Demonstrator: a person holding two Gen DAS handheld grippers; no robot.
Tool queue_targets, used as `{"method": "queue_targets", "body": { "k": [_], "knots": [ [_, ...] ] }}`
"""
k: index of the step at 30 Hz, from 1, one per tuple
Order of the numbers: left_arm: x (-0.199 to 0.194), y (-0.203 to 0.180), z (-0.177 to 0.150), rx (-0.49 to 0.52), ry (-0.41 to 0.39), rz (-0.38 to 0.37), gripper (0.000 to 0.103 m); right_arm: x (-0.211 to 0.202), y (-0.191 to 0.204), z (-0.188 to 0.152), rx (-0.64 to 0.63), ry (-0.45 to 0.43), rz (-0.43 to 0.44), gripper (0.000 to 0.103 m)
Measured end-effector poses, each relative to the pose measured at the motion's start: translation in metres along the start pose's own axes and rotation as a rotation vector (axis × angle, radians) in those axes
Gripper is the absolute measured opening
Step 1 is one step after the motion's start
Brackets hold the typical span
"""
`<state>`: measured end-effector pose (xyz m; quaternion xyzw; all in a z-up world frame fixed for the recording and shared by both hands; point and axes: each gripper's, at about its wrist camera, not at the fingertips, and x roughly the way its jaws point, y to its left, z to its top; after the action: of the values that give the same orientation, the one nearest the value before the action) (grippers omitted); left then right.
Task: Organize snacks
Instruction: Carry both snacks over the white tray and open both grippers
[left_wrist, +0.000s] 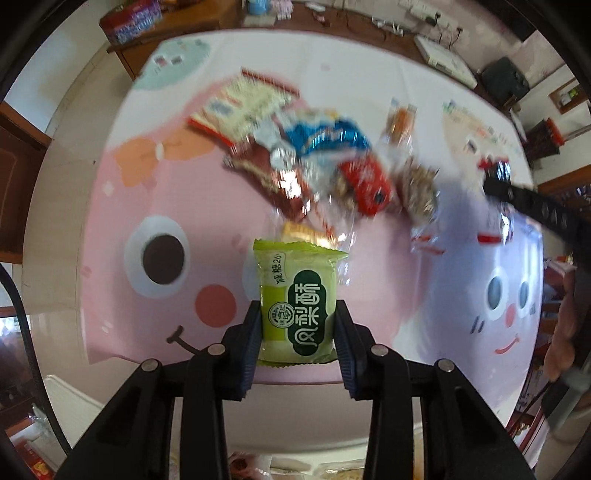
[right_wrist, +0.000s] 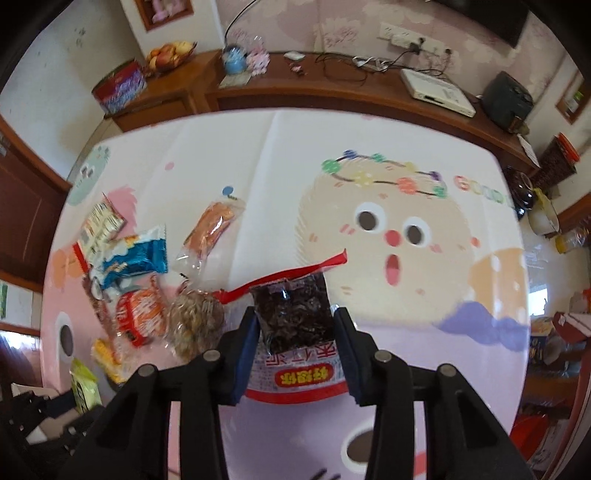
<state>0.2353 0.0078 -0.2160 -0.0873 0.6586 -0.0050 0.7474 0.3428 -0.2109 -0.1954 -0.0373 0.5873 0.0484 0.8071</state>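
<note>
Black linkage arms fill the bottom of both wrist views. Your left gripper (left_wrist: 298, 341) is clamped on a green foil-wrapped pastry packet with a dark green label (left_wrist: 300, 310); the blue pads press its two sides and it stands upright between them, apparently lifted clear of the cartoon-printed tablecloth (left_wrist: 155, 192).

Your right gripper (right_wrist: 295, 345) is closed on a clear plastic bag of dark dried fruit with a red seal strip (right_wrist: 293, 314), held by its lower half. Its red strip trails up and left, toward the clear bag of pale nuts (right_wrist: 195, 325) at the edge of the pile.

Beyond both grippers the other snacks lie in a loose heap: a blue-and-white crinkled packet (right_wrist: 135, 254), a red wrapper (right_wrist: 142, 317), an orange biscuit sleeve in clear film (right_wrist: 214, 229), and a flat red-edged printed pouch (right_wrist: 99, 221). Several overlap; blur hides the exact edges.

Risks, as judged:
- Slick foil, narrow pinch: a fast swing could let the pastry packet twist or slip out.
- The fruit bag is soft; its top may flop and drag on the heap.
- Your hands work close together, so crossing paths could knock one gripper against the other.
- No bin or tray is visible, so the drop spot is unclear.
</note>
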Motion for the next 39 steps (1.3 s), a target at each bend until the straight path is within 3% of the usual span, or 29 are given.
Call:
{"method": "queue_targets", "body": {
  "k": [8, 18, 30, 39],
  "knots": [
    [-0.075, 0.004, -0.005, 0.059, -0.155, -0.014, 0.035, -0.083, -0.005, -0.026, 0.09, -0.107, 0.033, 0.041],
    [-0.144, 0.014, -0.039, 0.144, -0.3, -0.015, 0.035, -0.184, 0.034, -0.088, 0.108, -0.208, 0.084, 0.041],
    [-0.193, 0.045, -0.101, 0.212, -0.411, 0.002, 0.036, -0.248, 0.083, -0.162, 0.122, -0.23, 0.121, 0.041],
    [-0.192, 0.056, -0.137, 0.261, -0.434, 0.045, 0.036, -0.263, 0.116, -0.206, 0.14, -0.258, 0.053, 0.041]
  ]
}}
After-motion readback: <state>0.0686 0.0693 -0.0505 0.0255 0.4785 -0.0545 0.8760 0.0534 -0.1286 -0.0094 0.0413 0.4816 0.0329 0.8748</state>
